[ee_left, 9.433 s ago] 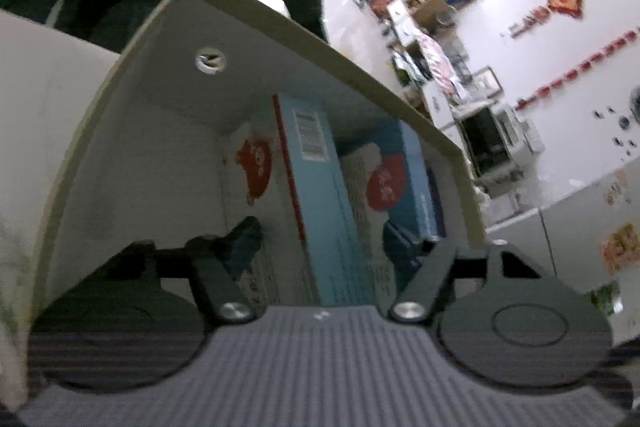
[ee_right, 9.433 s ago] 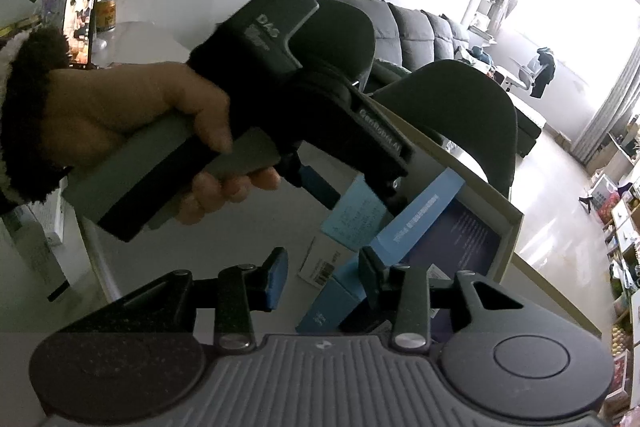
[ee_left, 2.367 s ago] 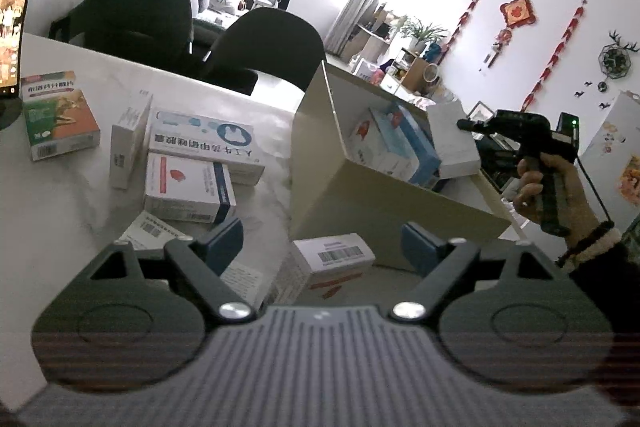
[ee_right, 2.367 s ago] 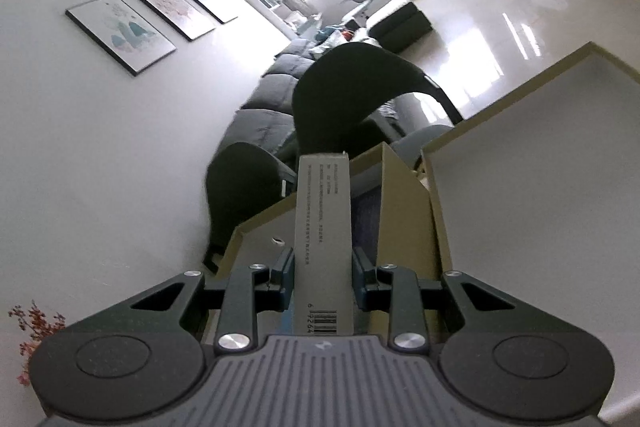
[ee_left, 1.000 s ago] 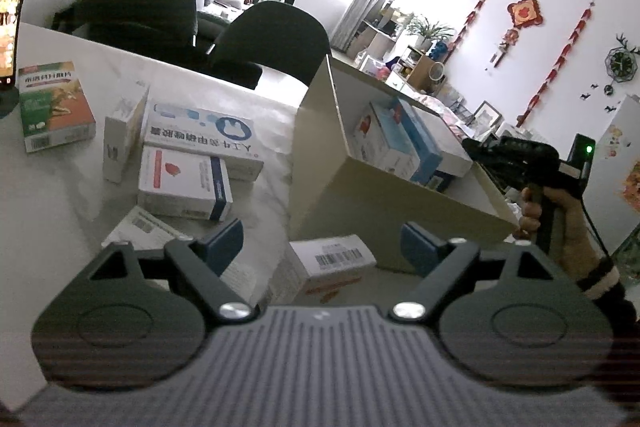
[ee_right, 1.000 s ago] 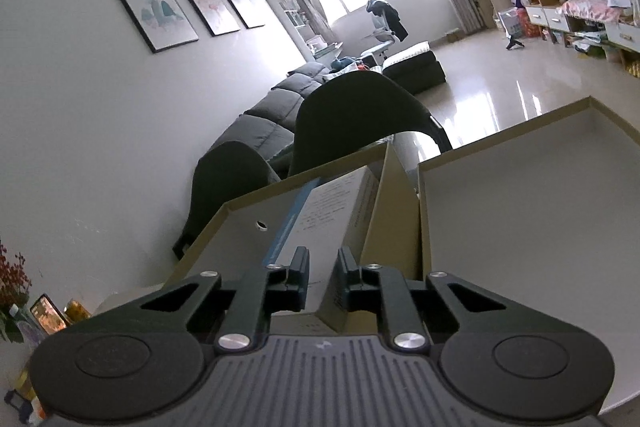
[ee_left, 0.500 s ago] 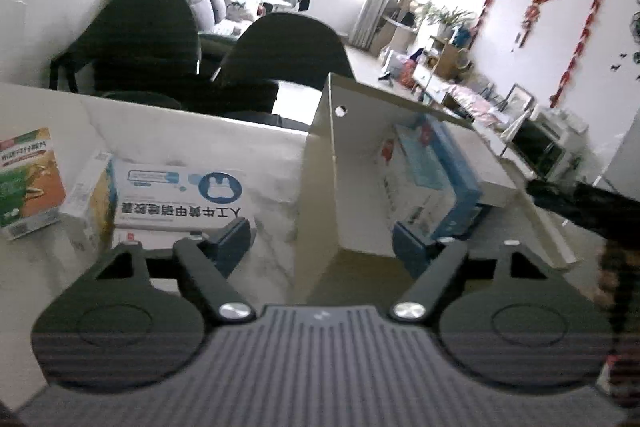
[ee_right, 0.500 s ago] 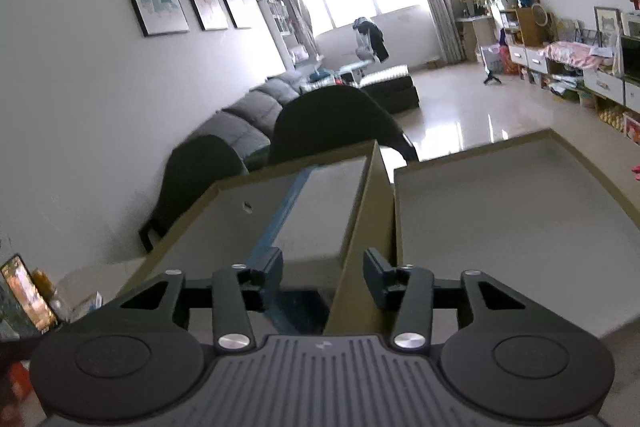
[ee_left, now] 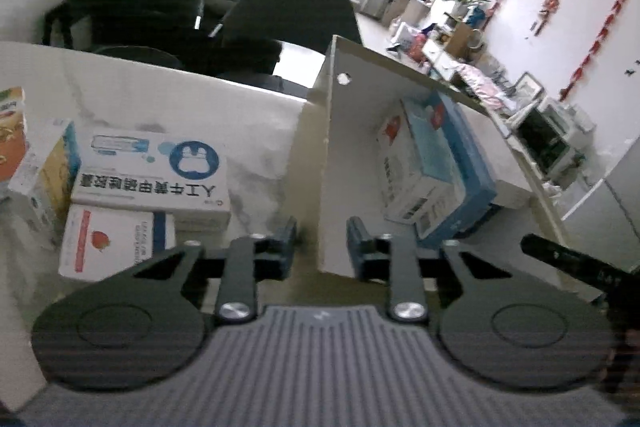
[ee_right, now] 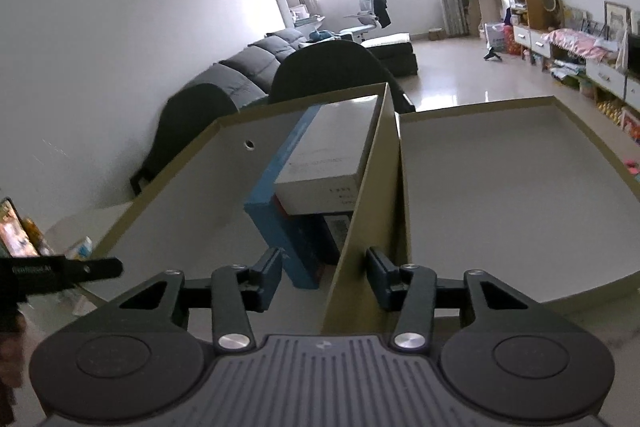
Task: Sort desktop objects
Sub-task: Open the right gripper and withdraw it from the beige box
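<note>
While my left tool [ee_left: 321, 241] clamps the carton's [ee_left: 332, 163] near-left wall | right tool [ee_right: 324, 273], half-open, closing, straddles its right wall untouched | sorted boxes [ee_left: 424, 167] inside | risk: tugging tips carton, spilling boxes across tabletop [ee_left: 256, 131]

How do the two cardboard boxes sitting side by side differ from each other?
The stocked box holds cartons, a white carton against a blue carton; the bare box shows nothing inside. The stocked box has a round hole in its wall; the bare box shows none. Both are tan cardboard with pale lining.
</note>
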The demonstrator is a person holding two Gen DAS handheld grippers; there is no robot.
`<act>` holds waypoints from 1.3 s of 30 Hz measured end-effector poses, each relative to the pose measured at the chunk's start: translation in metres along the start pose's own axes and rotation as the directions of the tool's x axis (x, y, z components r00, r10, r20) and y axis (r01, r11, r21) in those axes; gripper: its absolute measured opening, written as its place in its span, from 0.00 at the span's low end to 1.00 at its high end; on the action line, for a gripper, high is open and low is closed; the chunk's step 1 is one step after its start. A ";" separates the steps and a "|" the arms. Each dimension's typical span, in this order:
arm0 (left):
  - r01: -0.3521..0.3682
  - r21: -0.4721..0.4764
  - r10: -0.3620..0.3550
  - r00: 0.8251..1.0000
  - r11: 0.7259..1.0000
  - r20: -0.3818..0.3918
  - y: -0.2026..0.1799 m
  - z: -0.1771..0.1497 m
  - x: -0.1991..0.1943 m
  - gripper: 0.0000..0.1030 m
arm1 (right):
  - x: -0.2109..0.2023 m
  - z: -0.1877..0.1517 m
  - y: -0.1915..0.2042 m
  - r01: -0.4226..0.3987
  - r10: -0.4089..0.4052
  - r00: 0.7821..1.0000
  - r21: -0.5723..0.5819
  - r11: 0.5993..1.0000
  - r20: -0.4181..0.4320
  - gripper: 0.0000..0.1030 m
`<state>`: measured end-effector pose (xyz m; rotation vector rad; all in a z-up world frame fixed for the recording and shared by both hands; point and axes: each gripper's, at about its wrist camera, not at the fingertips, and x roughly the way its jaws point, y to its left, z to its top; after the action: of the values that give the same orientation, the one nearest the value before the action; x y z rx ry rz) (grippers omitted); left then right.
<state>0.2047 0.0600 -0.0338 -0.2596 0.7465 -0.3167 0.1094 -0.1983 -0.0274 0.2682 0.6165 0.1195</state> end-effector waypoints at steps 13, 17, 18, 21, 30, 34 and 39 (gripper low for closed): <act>-0.060 0.103 0.059 0.998 0.993 0.012 -0.018 -0.015 -0.016 0.09 | 0.009 -0.009 0.000 0.101 -0.102 0.995 -0.077 0.992 -0.004 0.17; -0.061 0.111 0.059 0.998 0.992 0.014 -0.021 -0.023 -0.024 0.09 | 0.003 -0.011 -0.004 0.093 -0.094 0.996 -0.077 0.993 -0.008 0.16; -0.060 0.113 0.059 0.998 0.992 0.016 -0.022 -0.026 -0.027 0.09 | 0.002 -0.011 -0.005 0.090 -0.091 0.996 -0.075 0.993 -0.008 0.16; -0.054 0.112 0.052 0.998 0.992 0.023 -0.023 -0.033 -0.033 0.10 | -0.004 -0.012 -0.006 0.081 -0.082 0.997 -0.071 0.994 -0.011 0.16; -0.047 0.104 0.042 0.998 0.993 0.049 -0.024 -0.054 -0.050 0.11 | -0.020 -0.020 -0.009 0.053 -0.054 0.999 -0.048 0.997 -0.007 0.16; -0.050 0.101 0.043 0.997 0.994 0.070 -0.025 -0.064 -0.058 0.12 | -0.030 -0.025 -0.010 0.038 -0.038 0.999 -0.033 0.999 -0.002 0.16; -0.058 0.107 0.049 0.994 0.993 0.093 -0.025 -0.071 -0.065 0.12 | -0.039 -0.030 -0.007 0.033 -0.033 0.999 -0.033 0.999 0.005 0.17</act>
<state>0.1056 0.0522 -0.0351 -0.1488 0.6434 -0.2922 0.0605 -0.2057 -0.0310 0.2262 0.6140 0.0976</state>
